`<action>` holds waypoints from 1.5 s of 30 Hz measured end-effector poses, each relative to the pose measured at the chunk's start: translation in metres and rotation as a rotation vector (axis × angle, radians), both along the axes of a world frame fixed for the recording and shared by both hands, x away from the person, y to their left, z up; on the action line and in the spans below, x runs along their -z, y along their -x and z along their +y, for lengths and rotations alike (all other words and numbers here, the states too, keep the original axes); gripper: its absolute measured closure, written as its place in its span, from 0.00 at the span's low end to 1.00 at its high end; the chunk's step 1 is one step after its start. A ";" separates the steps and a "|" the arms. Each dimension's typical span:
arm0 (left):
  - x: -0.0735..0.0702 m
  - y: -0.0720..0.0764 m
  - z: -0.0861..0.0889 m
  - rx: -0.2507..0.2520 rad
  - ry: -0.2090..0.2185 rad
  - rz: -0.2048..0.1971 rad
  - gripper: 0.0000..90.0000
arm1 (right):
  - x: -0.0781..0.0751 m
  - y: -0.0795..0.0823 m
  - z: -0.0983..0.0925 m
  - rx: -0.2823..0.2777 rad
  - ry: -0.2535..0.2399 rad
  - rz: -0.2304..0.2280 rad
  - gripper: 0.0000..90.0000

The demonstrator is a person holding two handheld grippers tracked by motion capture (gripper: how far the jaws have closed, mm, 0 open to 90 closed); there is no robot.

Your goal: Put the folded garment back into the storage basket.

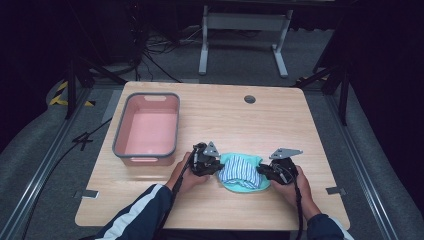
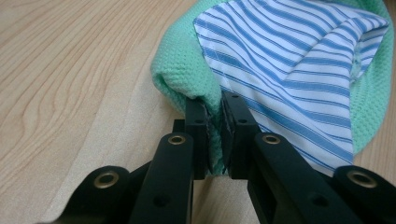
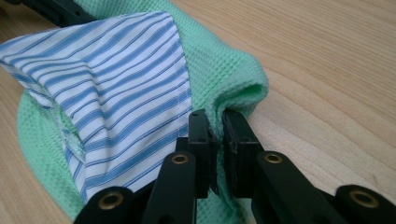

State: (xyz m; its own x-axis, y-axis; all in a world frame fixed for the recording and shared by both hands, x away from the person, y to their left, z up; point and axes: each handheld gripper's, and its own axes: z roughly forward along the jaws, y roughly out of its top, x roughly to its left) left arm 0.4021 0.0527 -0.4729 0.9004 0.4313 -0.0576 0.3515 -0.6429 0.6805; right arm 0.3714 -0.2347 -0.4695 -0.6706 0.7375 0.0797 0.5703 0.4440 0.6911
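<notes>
My left hand-held gripper (image 2: 214,121) and right hand-held gripper (image 3: 218,128) each clamp an opposite edge of the green cloth (image 1: 235,187), striped cloth (image 1: 241,171) on top, lying near my worktop (image 1: 280,120) edge. A pink basin (image 1: 146,127) stands well left, nothing between.

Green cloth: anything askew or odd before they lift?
Nothing damaged or spilled. The green cloth lies bunched, not flat, its blue-striped piece rumpled on top. Left gripper and right gripper each pinch an opposite edge. The pink bin sits square.
</notes>
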 end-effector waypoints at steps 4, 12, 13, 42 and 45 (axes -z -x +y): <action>-0.004 0.002 -0.002 0.008 -0.019 -0.021 0.92 | -0.003 0.001 0.000 -0.004 -0.003 -0.008 0.92; -0.018 0.004 0.002 0.012 -0.009 -0.038 0.92 | -0.012 0.005 -0.001 0.000 -0.021 -0.022 0.92; -0.019 0.004 0.002 0.010 -0.009 -0.044 0.92 | -0.013 0.005 -0.001 0.002 -0.026 -0.023 0.92; -0.050 0.006 0.016 0.039 -0.032 -0.098 0.92 | -0.044 0.006 0.018 -0.044 -0.031 -0.100 0.92; -0.056 0.005 0.020 0.032 -0.018 -0.108 0.92 | -0.048 0.004 0.020 -0.042 -0.038 -0.102 0.92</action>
State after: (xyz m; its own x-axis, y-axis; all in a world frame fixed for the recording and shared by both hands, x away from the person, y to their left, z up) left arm 0.3966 0.0732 -0.4171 0.9142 0.4024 0.0483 0.2556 -0.6648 0.7019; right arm 0.3672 -0.2148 -0.4214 -0.7067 0.7066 0.0368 0.4775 0.4379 0.7617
